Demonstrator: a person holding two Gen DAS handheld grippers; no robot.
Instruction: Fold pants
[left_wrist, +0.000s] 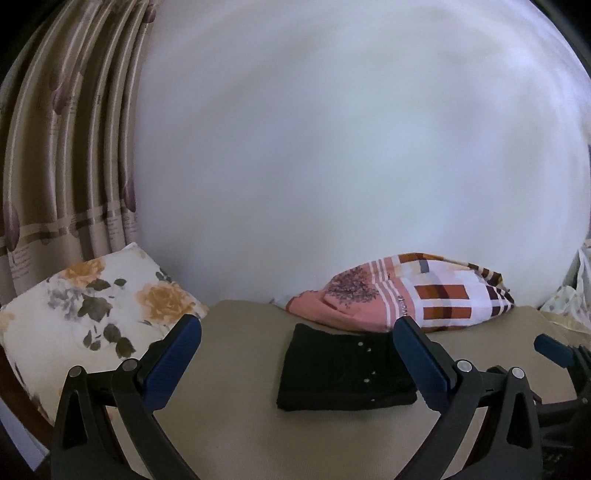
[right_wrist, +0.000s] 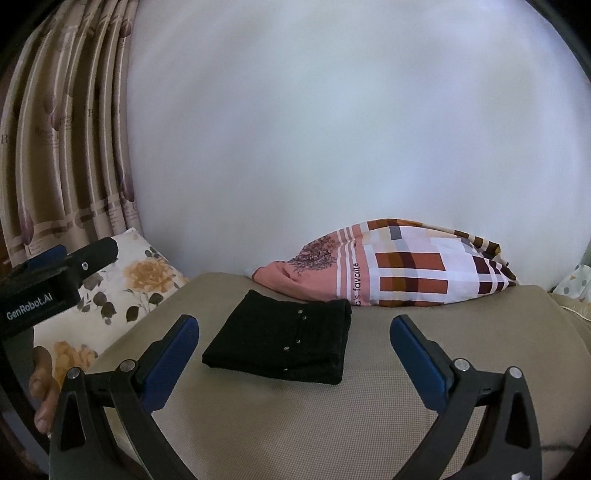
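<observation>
The black pants (left_wrist: 343, 373) lie folded into a small flat rectangle on the beige bed surface (left_wrist: 236, 435), with small metal studs showing on top. They also show in the right wrist view (right_wrist: 284, 338). My left gripper (left_wrist: 297, 328) is open and empty, held just short of the pants. My right gripper (right_wrist: 295, 328) is open and empty, a little back from the pants and to their right. The right gripper's blue fingertip (left_wrist: 550, 349) shows at the right edge of the left wrist view. The left gripper's body (right_wrist: 40, 291) shows at the left of the right wrist view.
A floral pillow (left_wrist: 92, 306) leans at the left of the bed. A pink and orange checked pillow (left_wrist: 417, 291) lies behind the pants against the white wall (left_wrist: 351, 147). Striped curtains (left_wrist: 62, 147) hang at the left. A hand (right_wrist: 42, 391) shows under the left gripper.
</observation>
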